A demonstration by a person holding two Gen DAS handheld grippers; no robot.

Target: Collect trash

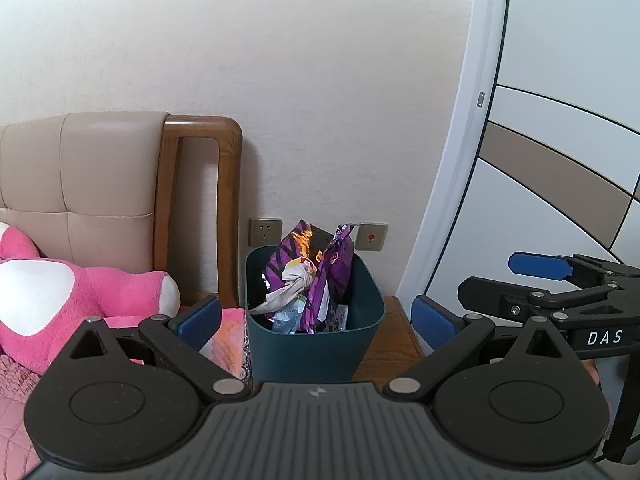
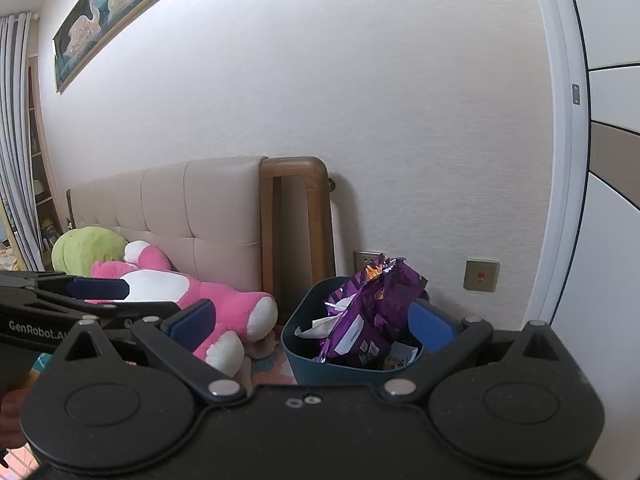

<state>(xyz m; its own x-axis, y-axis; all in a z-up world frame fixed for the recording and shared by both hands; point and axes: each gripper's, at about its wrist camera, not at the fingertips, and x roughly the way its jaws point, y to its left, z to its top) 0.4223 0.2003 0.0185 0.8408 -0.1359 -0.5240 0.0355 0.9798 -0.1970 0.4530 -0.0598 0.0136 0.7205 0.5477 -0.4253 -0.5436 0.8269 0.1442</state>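
Observation:
A dark teal trash bin (image 1: 316, 344) stands on a wooden bedside table (image 1: 394, 344) against the wall. It holds purple snack bags (image 1: 332, 276), crumpled paper (image 1: 288, 292) and other wrappers. My left gripper (image 1: 316, 316) is open and empty, its blue pads on either side of the bin from in front. My right gripper (image 2: 312, 320) is open and empty, in front of the bin (image 2: 340, 364) with the purple bags (image 2: 372, 308) between its pads. The right gripper also shows at the right of the left wrist view (image 1: 500, 284).
A bed with a beige padded headboard (image 1: 80, 176) and wooden frame (image 1: 228, 208) lies to the left, with a pink plush toy (image 1: 60, 292) and a green one (image 2: 88, 248) on it. Wall sockets (image 1: 265, 232) sit behind the bin. A wardrobe door (image 1: 560, 160) is on the right.

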